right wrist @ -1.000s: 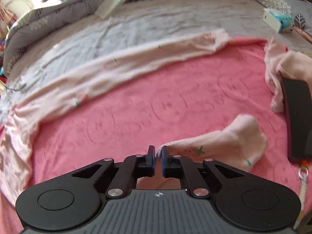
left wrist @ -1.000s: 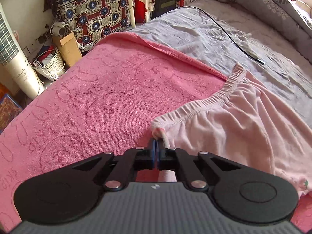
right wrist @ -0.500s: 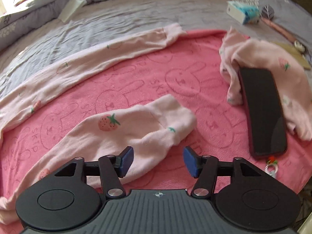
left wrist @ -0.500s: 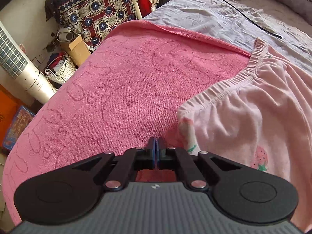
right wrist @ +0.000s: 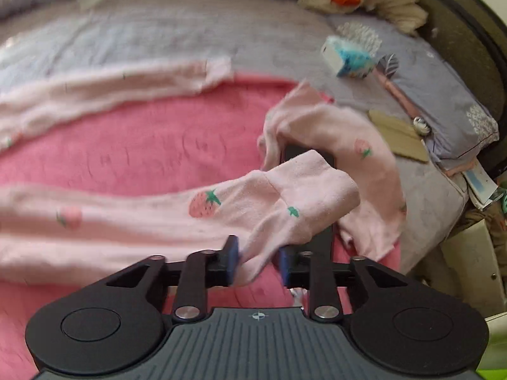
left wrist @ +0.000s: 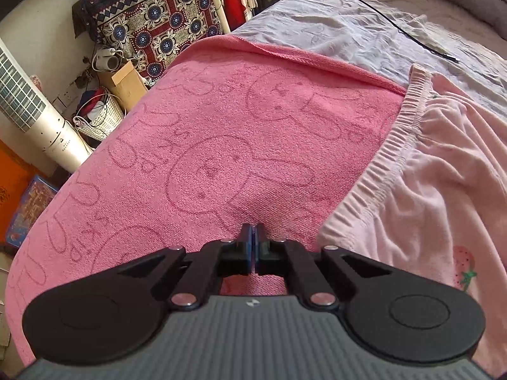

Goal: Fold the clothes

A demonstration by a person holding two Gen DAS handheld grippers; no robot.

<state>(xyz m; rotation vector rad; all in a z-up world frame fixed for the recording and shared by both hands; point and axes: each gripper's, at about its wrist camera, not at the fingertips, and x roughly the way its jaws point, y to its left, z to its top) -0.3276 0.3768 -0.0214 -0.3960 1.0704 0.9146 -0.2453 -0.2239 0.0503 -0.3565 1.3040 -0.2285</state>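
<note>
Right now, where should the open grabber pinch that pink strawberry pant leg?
Probably the cuff end of the pant leg. It's humped up off the pink towel, just beyond the right gripper, whose jaws are open. Push straight forward, low.

Coarse, nubby terry on the pink towel (left wrist: 221, 145), bunny outlines pressed into its matt pile. Beside it the pale pink pants (left wrist: 443, 174) look soft and fleecy, with a ribbed, gathered waistband. The left gripper (left wrist: 254, 237) is matt black plastic with shiny metal rivets and a ridged grey body. In the right wrist view the right gripper (right wrist: 258, 258) shows blue rubbery-looking pads (right wrist: 233, 253), and the pants leg (right wrist: 279, 202) is smooth knit cloth with printed strawberries. The grey bedsheet (right wrist: 158, 31) is thin, wrinkled cloth; the phone (right wrist: 320, 240) is dark and glossy.
</note>
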